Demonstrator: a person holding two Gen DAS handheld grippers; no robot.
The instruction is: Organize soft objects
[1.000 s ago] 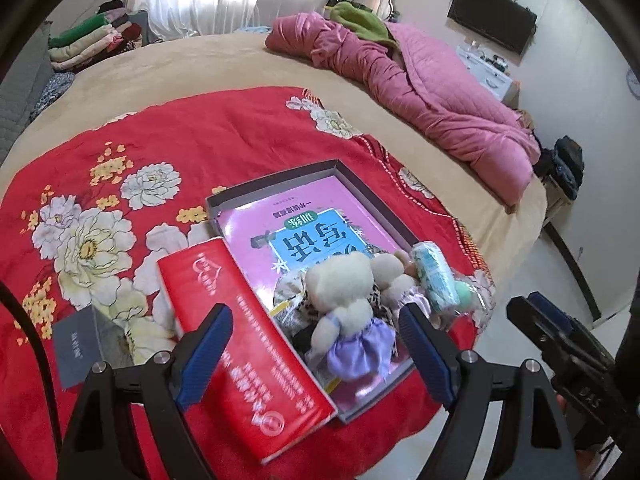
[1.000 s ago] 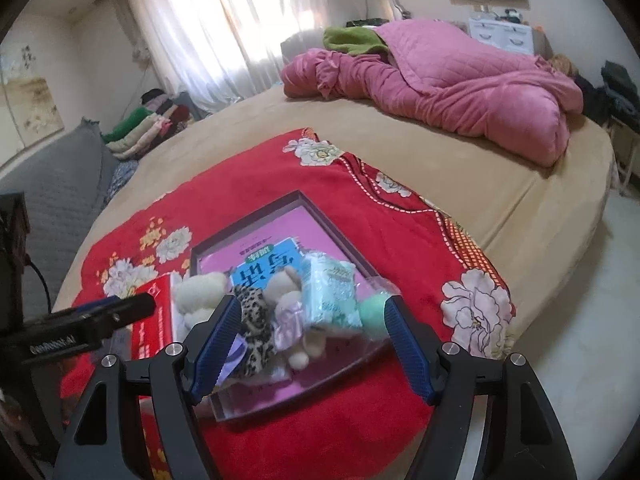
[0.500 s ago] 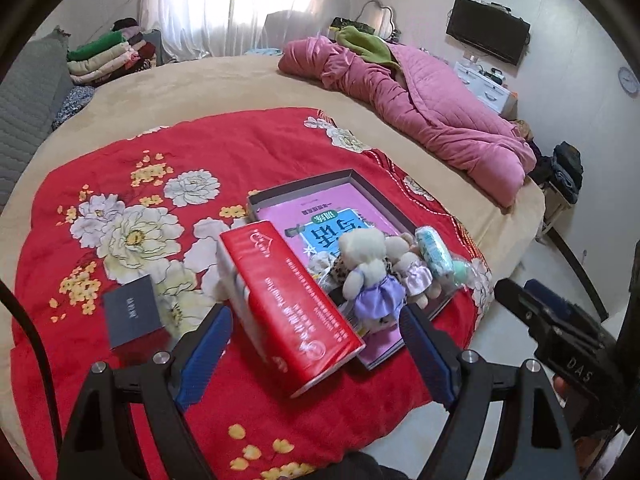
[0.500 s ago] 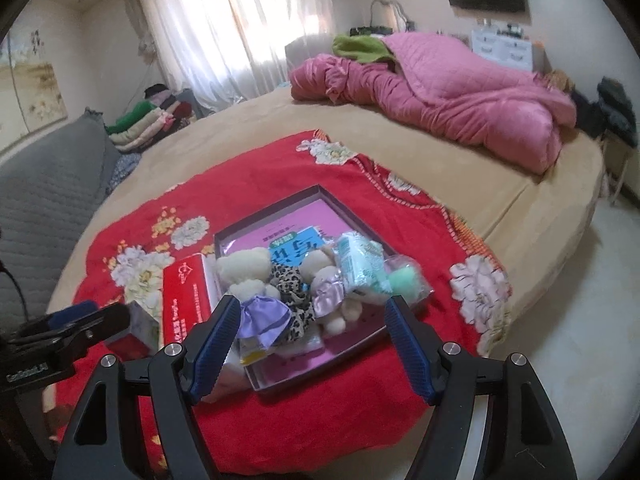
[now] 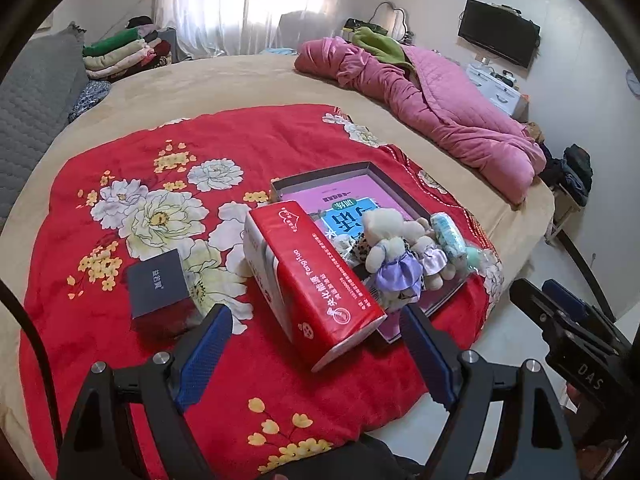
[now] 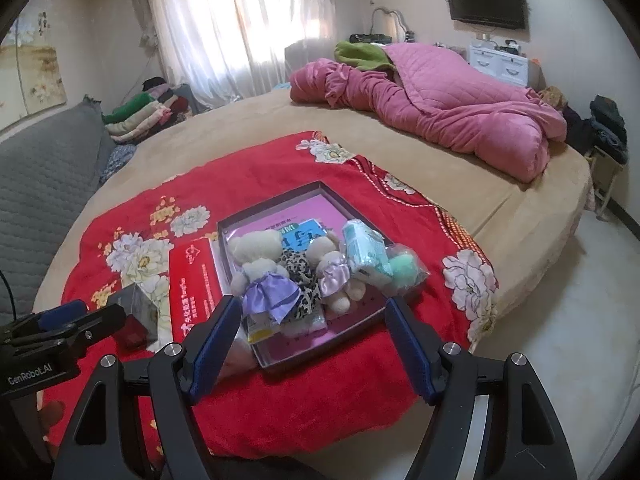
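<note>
A: Where are the soft toys sitting?
B: In the shallow tray (image 6: 362, 222), the teddy bear (image 6: 260, 268) nearest the right tool (image 6: 312, 344), both tools gaping wide, holding nothing.
A: What's crowding the tray?
B: A red tissue pack (image 5: 316, 276) is leaning against its left side, probably blocking the left tool (image 5: 316, 360).

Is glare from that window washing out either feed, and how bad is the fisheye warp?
Left wrist view: curtained window blown out, tray evenly lit, bed edge bowed. Right wrist view: window also overexposed, plush bears sharp, black vignette at the corners.
</note>
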